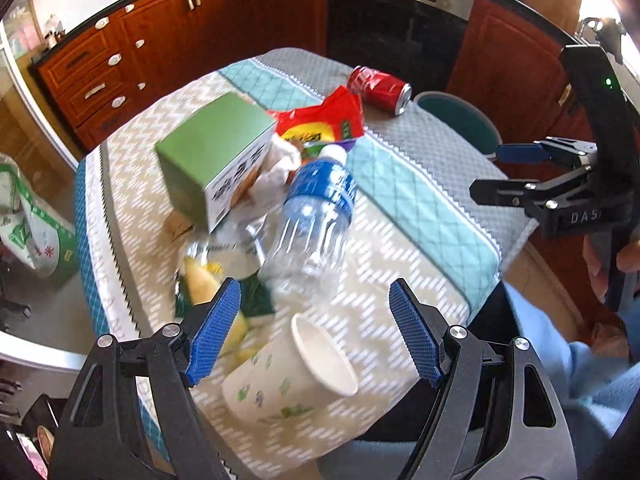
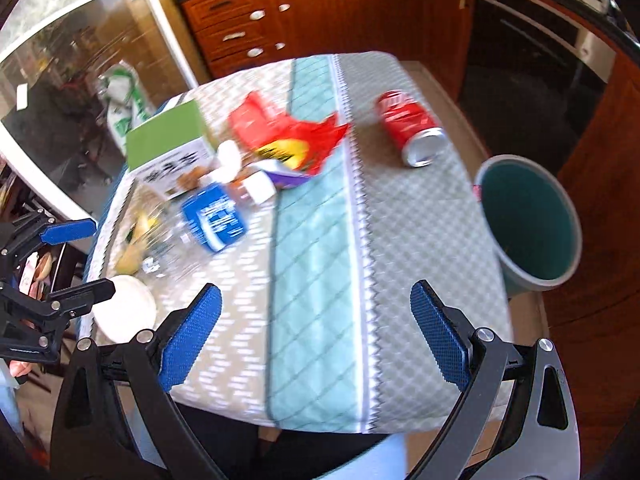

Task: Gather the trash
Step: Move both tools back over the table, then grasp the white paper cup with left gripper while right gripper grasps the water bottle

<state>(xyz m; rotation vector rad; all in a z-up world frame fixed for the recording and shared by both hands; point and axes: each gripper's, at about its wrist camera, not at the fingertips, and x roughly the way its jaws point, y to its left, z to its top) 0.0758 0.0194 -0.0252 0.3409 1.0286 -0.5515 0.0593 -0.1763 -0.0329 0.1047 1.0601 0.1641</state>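
Trash lies on a small table (image 1: pixel 420 208) under a quilted cloth. A paper cup (image 1: pixel 292 372) lies on its side near the front edge, just beyond my open left gripper (image 1: pixel 316 328). Behind it are a clear plastic bottle (image 1: pixel 316 216) with a blue label, a green box (image 1: pixel 216 152), a red snack bag (image 1: pixel 320 120) and a red soda can (image 1: pixel 380 88). My right gripper (image 2: pixel 316 336) hangs open over the table's near edge with nothing between its fingers. In its view appear the can (image 2: pixel 412 124), the bottle (image 2: pixel 212 220), the box (image 2: pixel 168 140) and the cup (image 2: pixel 124 308).
A teal bin (image 2: pixel 536 220) stands beside the table on the right, its mouth open upward. Crumpled white paper (image 1: pixel 280 164) and yellow-green wrappers (image 1: pixel 208 280) lie among the trash. Wooden cabinets (image 1: pixel 168 40) and a dark oven (image 1: pixel 396 28) stand behind. A person's blue-clad legs (image 1: pixel 580 380) are below.
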